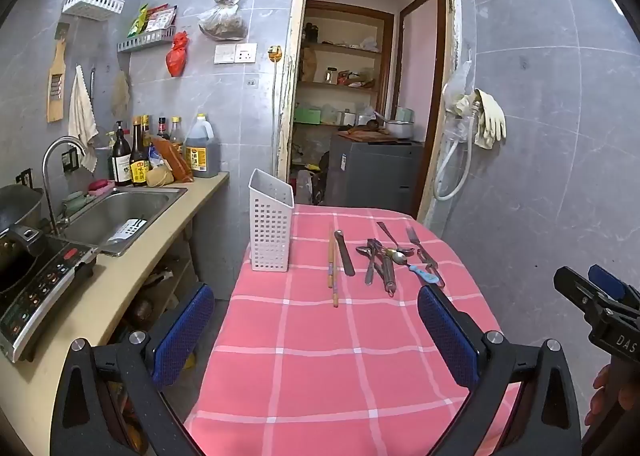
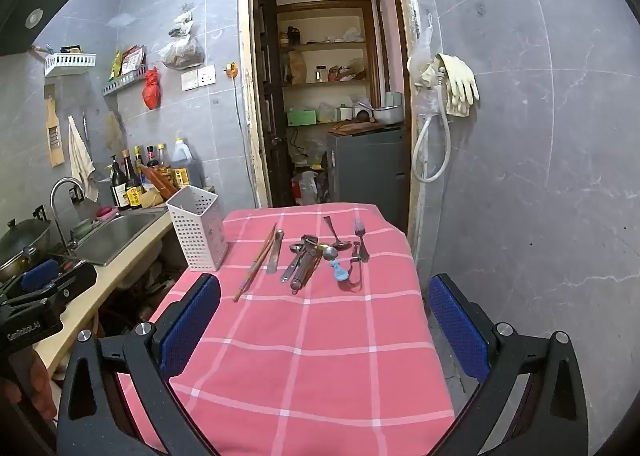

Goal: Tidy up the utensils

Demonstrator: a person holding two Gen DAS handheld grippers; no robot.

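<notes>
Two claws, left claw (image 1: 316, 332) and right claw (image 2: 324, 320), both spread wide, empty, above desk (image 2: 304, 368) near edge. Utensils (image 2: 308, 256) scattered loose toward far edge; white perforated holder (image 2: 198, 232) upright at far-left corner.

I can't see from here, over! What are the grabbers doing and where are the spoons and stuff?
Left gripper, right gripper: open, empty. Utensils loose on the pink tablecloth; white holder upright beside them. Nothing in the way.
</notes>
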